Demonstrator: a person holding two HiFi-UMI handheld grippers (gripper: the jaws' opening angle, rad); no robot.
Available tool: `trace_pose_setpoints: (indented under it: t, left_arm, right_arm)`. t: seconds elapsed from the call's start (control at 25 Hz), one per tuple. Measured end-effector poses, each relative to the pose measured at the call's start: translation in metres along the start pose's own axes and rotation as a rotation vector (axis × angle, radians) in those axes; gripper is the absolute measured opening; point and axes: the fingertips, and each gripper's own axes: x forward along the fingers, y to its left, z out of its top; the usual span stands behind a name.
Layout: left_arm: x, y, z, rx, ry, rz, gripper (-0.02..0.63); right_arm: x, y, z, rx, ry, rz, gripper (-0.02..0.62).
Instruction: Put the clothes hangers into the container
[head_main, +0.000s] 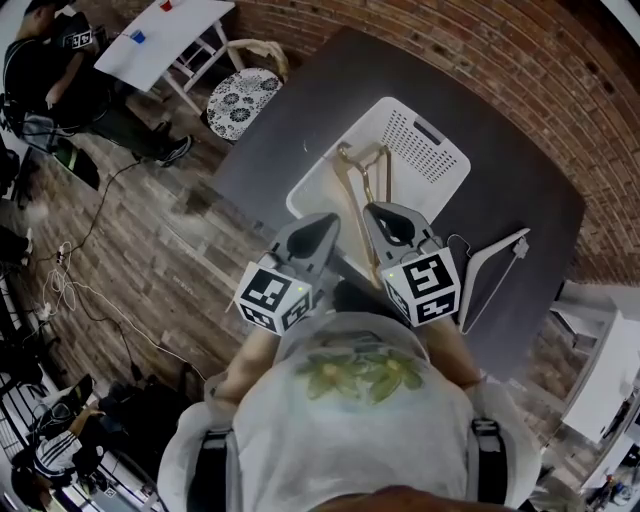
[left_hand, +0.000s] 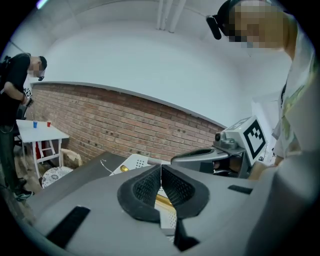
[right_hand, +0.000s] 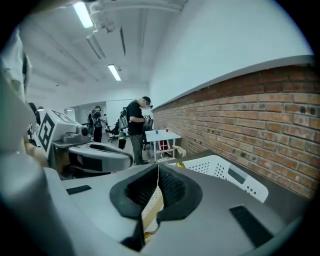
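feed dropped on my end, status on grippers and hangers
Shut and empty: left hand-held gripper, right hand-held gripper. In white basket: wooden hangers. On table beside it: white hanger. Nothing in the way.

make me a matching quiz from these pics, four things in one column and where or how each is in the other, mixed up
1. wooden hangers
2. white hanger
3. right gripper
4. patterned round stool

A. jaws shut, nothing held
B. off the table, by its corner
C. inside the white container
D. lying on the dark table, outside the container

Pairs: 1-C, 2-D, 3-A, 4-B
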Motion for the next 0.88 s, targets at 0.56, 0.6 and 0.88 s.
trace_pose_setpoints:
  t: [0.56, 0.6, 0.88]
  left_arm:
    - [-0.033, -0.045, -0.009, 0.007, -0.033, -0.044, 0.029]
    - [-0.036, -0.048, -0.011, 0.016, -0.032, -0.041, 0.028]
    - [-0.057, -0.068, -0.018, 0.063, -0.033, -0.038, 0.028]
  right_arm:
    - [-0.044, 0.060, 0.000, -0.024, -0.104, 0.054, 0.034]
    - [-0.047, 0.064, -0.001, -0.015, -0.111, 0.072, 0.034]
    - [-0.066, 0.087, -0.013, -0.002, -0.061, 0.072, 0.035]
